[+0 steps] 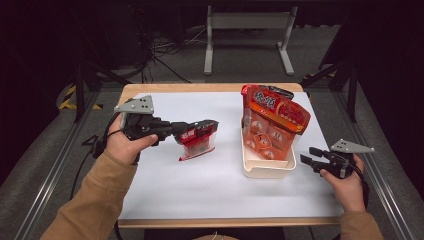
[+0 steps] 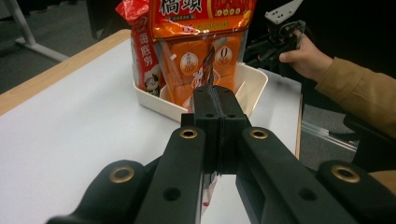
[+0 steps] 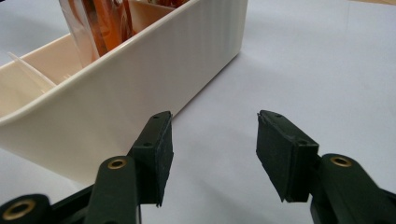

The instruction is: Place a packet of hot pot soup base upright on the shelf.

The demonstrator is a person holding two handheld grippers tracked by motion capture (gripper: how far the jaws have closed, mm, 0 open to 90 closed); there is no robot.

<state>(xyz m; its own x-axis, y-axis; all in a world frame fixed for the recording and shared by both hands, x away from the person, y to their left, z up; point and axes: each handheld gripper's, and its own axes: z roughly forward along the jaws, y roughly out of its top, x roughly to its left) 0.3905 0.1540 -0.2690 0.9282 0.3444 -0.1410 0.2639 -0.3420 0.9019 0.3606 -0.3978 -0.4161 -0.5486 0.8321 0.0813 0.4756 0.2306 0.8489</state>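
Black jaws of the left hand-held gripper [image 1: 192, 134] clamped a red packet [image 1: 199, 140] above the worktop [image 1: 165, 185], left of the tray [image 1: 265, 167], while the right hand-held gripper [image 1: 306, 158] gaped empty.

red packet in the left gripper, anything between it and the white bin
Nothing visible on the table between them. The red packet hangs in the shut left gripper, and the white bin holds an orange bag, with room in its front part.

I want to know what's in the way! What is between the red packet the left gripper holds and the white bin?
Nothing: just bare white table lies between the red packet and the white bin, as the high view shows.
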